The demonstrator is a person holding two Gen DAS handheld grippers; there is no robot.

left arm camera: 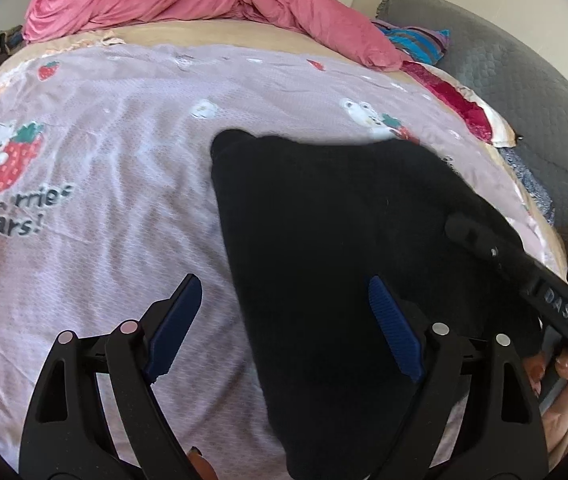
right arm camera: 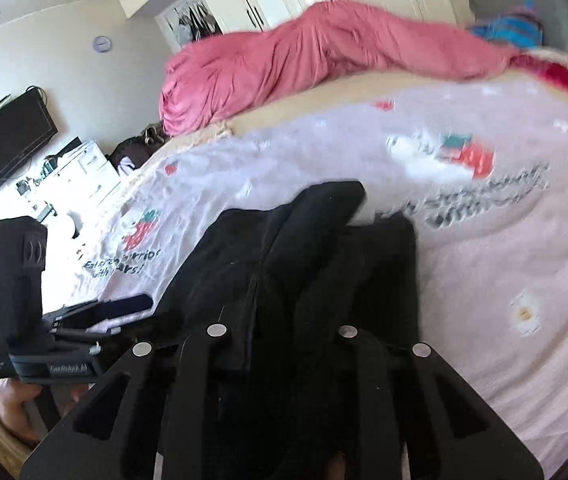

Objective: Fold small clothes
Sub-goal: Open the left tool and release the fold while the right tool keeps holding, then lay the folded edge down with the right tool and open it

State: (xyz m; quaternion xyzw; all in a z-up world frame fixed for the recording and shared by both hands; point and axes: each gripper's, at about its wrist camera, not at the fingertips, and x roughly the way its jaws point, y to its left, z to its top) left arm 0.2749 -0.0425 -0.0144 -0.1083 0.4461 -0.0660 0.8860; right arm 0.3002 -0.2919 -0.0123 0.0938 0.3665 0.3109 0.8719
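Left wrist view: our left tool [left arm camera: 284, 320] gapes over the black garment [left arm camera: 323, 220] on the bed [left arm camera: 104, 200]; right tool [right arm camera: 284, 280] grips it, so we lay it flat.

matt black cloth garment [left arm camera: 323, 240], ribbed claw pads [left arm camera: 393, 328]

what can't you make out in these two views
- Right gripper fingertips: right wrist view, buried in the black garment; grip unclear.
- Garment type: both views, bunched, featureless.
- Bedsheet lettering: right wrist view, motion blur.
- Garment's near end: left wrist view, cut off at the bottom edge; left gripper open.
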